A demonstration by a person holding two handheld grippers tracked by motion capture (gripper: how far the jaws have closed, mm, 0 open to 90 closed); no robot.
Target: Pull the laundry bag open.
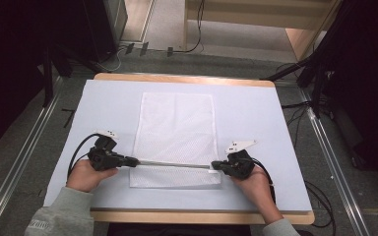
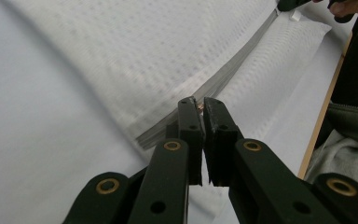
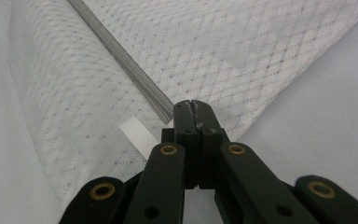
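On the table (image 1: 256, 105), covered by a pale sheet, the mesh bag (image 1: 176, 128) lies flat near the middle, its zipper (image 1: 174, 164) running across the end nearest you. Your left gripper (image 1: 131, 161) is clamped on the zipper's left end, where something small and coppery sits between the jaws, probably the slider. Your right gripper (image 1: 215, 165) is pinched tight on the zipper's right end, just beside a small white tab (image 3: 139, 135). Expect the bag to be very light, soft and floppy: it will likely bunch and slide on the smooth sheet unless you keep the zipper taut between both hands. Hold it at the zipper ends, as you do now; the mesh itself could snag or stretch. Beyond the table's far edge you have grey floor with cables (image 1: 128, 51), and dark stands (image 1: 315, 69) left and right of the table.
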